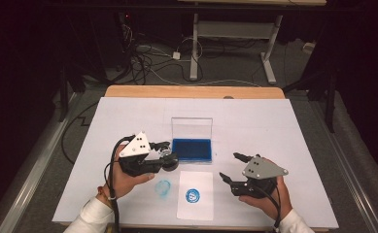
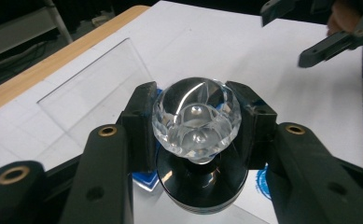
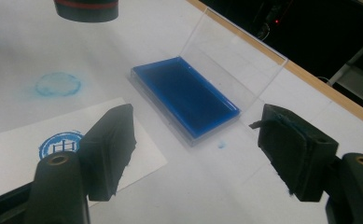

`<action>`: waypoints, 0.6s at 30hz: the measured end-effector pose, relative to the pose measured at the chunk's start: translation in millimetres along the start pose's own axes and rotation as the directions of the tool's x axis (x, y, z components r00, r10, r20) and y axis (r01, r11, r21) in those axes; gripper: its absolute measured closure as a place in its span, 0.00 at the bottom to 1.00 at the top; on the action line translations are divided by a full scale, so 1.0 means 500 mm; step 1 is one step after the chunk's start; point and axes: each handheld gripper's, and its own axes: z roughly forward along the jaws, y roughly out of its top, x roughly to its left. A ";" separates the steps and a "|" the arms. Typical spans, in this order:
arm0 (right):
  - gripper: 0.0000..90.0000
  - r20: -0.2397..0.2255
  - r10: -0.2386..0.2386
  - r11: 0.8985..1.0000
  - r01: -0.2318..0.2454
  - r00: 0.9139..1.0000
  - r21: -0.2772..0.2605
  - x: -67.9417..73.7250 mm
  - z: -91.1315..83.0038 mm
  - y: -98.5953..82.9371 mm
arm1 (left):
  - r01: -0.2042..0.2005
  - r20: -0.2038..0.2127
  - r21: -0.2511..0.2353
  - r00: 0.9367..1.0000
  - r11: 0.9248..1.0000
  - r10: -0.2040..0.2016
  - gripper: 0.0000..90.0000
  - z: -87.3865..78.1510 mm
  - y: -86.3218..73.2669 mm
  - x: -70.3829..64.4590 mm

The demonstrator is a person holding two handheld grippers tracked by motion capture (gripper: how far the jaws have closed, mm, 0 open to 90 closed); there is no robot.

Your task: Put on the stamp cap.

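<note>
the left gripper (image 1: pixel 163 150) pinches a stamp (image 2: pixel 196 122) by its faceted clear crystal knob, one black jaw pressed against each side, with the stamp's round black base hanging below the knob. in the high view the stamp is held above the white table cover (image 1: pixel 274 126), just left of the open ink pad (image 1: pixel 192 150), whose blue tray lies flat and whose clear lid (image 1: pixel 192 127) stands upright at its far edge. a white card (image 1: pixel 195 195) lies on the cover nearer the person, bearing a round blue stamped mark (image 1: pixel 192 195); a fainter blue ring smudge (image 1: pixel 163 187) sits on the cover just left of the card. the right gripper (image 1: pixel 230 167) is held low over the cover to the right of the card, its jaws spread wide with nothing between them.
</note>
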 end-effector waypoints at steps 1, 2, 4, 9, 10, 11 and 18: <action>0.31 0.009 -0.001 1.000 0.001 1.000 0.002 -0.001 -0.004 -0.002 | -0.001 -0.006 0.001 1.000 1.000 0.001 0.61 -0.001 0.000 0.001; 0.31 0.015 -0.002 1.000 0.002 1.000 0.004 -0.002 -0.009 -0.004 | -0.002 -0.010 0.002 1.000 1.000 0.002 0.61 -0.001 0.000 0.002; 0.31 0.021 0.004 1.000 -0.004 1.000 0.008 -0.005 -0.016 -0.009 | -0.002 -0.017 0.004 1.000 1.000 0.002 0.61 -0.002 0.001 0.004; 0.31 0.039 0.011 1.000 -0.012 0.999 0.020 -0.012 -0.032 -0.027 | 0.000 -0.033 0.018 0.999 1.000 0.001 0.61 -0.002 0.000 0.010; 0.31 0.039 0.017 1.000 -0.018 0.999 0.022 -0.014 -0.036 -0.030 | -0.001 -0.038 0.023 0.999 1.000 0.002 0.61 -0.001 0.000 0.011; 0.31 0.042 0.019 1.000 -0.020 0.999 0.022 -0.016 -0.041 -0.034 | -0.003 -0.045 0.027 0.999 1.000 0.004 0.61 -0.001 0.000 0.012; 0.31 0.061 0.058 0.998 -0.060 0.996 0.035 -0.028 -0.069 -0.062 | 0.002 -0.065 0.051 0.998 0.999 0.001 0.61 0.002 0.005 0.032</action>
